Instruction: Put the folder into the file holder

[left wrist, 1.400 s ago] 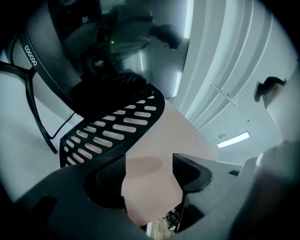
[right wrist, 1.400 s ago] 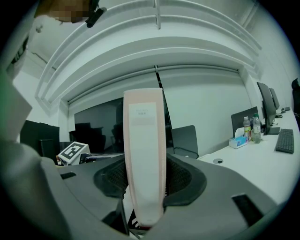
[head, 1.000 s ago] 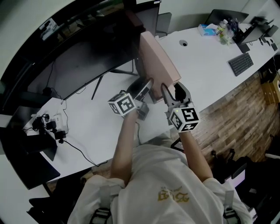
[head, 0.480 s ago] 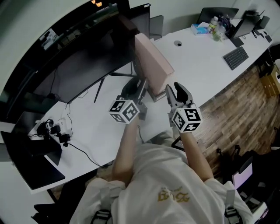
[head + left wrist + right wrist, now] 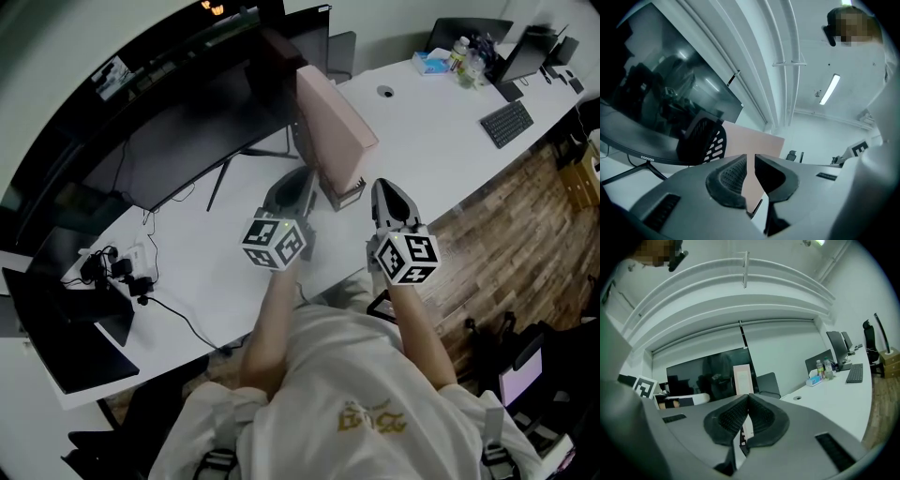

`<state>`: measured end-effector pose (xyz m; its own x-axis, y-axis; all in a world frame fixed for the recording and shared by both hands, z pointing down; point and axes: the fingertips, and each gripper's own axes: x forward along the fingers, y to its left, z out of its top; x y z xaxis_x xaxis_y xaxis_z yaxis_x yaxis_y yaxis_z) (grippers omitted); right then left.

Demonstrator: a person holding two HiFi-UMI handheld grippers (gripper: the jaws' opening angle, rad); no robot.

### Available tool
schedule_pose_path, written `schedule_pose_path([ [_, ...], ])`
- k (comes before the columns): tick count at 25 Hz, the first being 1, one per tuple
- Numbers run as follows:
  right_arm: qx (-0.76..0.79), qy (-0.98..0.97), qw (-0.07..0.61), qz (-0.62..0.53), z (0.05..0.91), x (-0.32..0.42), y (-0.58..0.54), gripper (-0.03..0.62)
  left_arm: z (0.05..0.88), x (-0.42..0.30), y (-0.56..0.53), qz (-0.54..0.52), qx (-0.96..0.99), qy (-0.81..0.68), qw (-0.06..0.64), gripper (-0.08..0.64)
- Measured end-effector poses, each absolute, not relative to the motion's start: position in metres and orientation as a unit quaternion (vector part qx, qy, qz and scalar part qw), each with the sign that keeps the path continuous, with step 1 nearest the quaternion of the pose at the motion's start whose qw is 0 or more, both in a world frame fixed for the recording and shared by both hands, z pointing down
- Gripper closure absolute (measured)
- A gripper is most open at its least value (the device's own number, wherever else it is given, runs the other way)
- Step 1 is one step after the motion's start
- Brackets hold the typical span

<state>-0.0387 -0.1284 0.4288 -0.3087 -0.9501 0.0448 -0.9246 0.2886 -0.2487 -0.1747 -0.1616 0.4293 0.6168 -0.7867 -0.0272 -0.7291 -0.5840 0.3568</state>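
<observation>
A pink folder stands upright in a dark file holder on the white desk. Neither gripper touches it. My left gripper hovers just left of the holder's base. Its jaws are closing and only a narrow gap is left, with nothing in it. My right gripper sits to the right of the holder, shut and empty. In the left gripper view the folder and the black slotted holder lie beyond my left gripper. In the right gripper view the folder rises behind my right gripper.
A large curved monitor spans the desk's back left. Cables and a power strip lie at the left. A keyboard, bottles and a tissue box are at the far right. The desk's front edge runs above a wooden floor.
Both grippers have drawn back from the folder's base toward the person. Their jaws, open a second ago, have come together. The folder stays upright in the holder.
</observation>
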Motion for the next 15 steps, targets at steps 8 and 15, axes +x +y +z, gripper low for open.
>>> schedule_pose_path([
  [8, -0.589, 0.801, 0.037, -0.101, 0.428, -0.042, -0.123, 0.583, 0.436, -0.177, -0.154, -0.029, 0.888, -0.445, 0.113, 0.545],
  [15, -0.593, 0.798, 0.022, -0.104, 0.433, -0.042, -0.124, 0.583, 0.439, -0.172, -0.152, -0.027, 0.894, -0.429, 0.125, 0.545],
])
